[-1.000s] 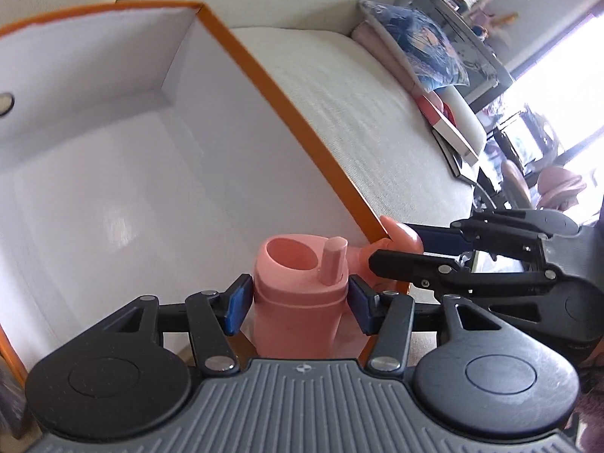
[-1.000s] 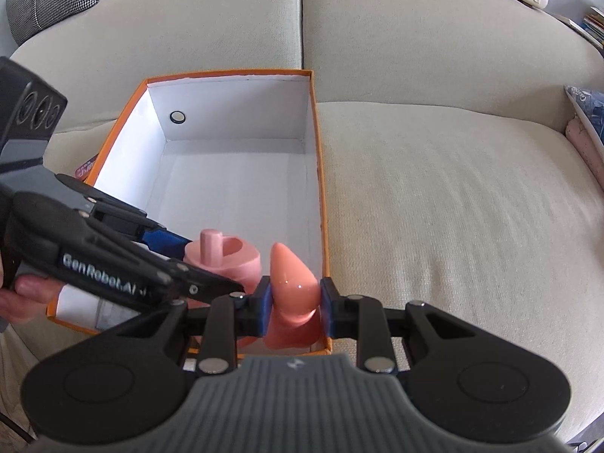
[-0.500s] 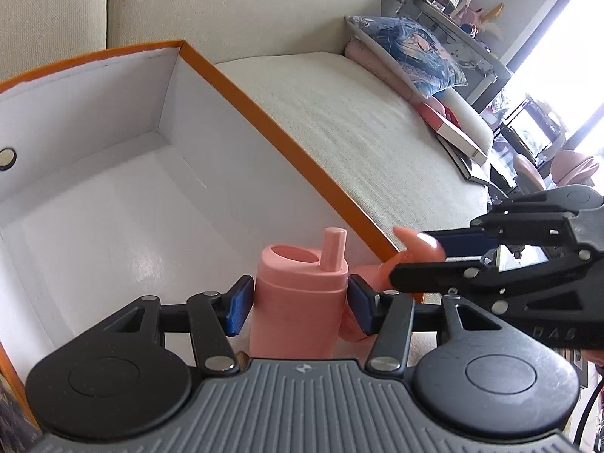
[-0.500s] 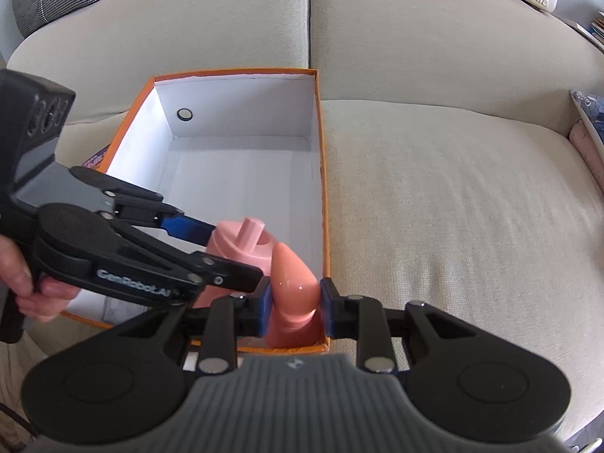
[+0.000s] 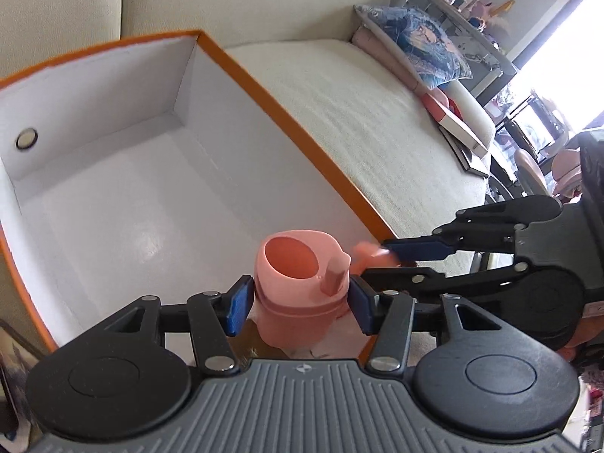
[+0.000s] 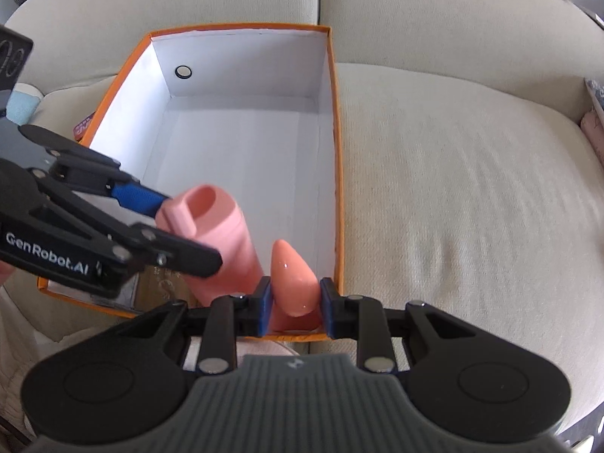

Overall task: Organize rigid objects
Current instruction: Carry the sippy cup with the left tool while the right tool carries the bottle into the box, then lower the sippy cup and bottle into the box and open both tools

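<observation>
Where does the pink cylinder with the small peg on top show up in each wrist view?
Left wrist: pink cylinder at bottom centre, between the left tongs.
Right wrist: pink cylinder left of centre, tilted.
Shared landmark: orange-rimmed white box.

We take the orange box (image 6: 337,173) as our landmark. Most of its white floor, from the middle to the far wall, lies bare, so we find open passage from above there. The near end is crowded: the pink cup (image 6: 222,241) tilts over the near left part, gripped by the left gripper (image 6: 177,226), whose black linkage spans the box's left wall. Just right of it, the pink cone (image 6: 292,279) stands against the near right corner, held between the pads of the right gripper (image 6: 295,311). The gap between cup and cone is narrow. Right of the box, the sofa cushion (image 6: 453,188) lies open.
</observation>
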### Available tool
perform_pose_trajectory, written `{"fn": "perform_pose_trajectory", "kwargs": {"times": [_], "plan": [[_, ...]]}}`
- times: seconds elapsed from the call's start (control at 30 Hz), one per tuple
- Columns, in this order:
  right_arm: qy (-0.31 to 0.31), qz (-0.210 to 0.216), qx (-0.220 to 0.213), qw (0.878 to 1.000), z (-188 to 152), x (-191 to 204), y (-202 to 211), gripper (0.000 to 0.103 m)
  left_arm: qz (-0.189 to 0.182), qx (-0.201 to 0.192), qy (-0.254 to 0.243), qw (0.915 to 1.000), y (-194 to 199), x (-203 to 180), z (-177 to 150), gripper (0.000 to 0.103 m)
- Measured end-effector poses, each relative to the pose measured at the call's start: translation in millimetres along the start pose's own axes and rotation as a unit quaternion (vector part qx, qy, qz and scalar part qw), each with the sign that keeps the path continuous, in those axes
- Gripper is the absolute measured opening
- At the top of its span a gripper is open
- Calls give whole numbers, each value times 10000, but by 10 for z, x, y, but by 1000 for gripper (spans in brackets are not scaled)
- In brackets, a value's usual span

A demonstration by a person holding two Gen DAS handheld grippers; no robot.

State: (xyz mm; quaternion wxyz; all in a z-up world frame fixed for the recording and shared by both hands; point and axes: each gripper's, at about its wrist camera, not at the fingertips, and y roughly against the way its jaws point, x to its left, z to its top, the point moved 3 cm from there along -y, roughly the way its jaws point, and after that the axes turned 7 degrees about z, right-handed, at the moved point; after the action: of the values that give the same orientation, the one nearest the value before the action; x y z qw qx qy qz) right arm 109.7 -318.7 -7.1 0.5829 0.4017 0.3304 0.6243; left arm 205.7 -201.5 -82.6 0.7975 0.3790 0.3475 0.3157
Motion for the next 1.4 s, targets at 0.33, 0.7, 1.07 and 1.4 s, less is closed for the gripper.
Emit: {"fn": "perform_pose_trajectory", "kwargs": {"times": [0.33, 0.7, 1.07, 1.4], "plan": [[-70, -48, -254, 9996, 58, -45, 207, 34, -302, -257, -839, 9957, -57, -134, -10, 62], [-220, 168, -286, 9992, 61, -14, 176, 34, -411, 458, -687, 9957, -184, 126, -133, 61], [-151, 299, -381, 9987, 196, 49, 120, 26, -285, 464, -1267, 9904, -101, -43, -102, 63], [-32, 463, -431, 9980, 288, 92, 89, 14, -539, 390, -557, 9962, -84, 121, -87, 59]]}}
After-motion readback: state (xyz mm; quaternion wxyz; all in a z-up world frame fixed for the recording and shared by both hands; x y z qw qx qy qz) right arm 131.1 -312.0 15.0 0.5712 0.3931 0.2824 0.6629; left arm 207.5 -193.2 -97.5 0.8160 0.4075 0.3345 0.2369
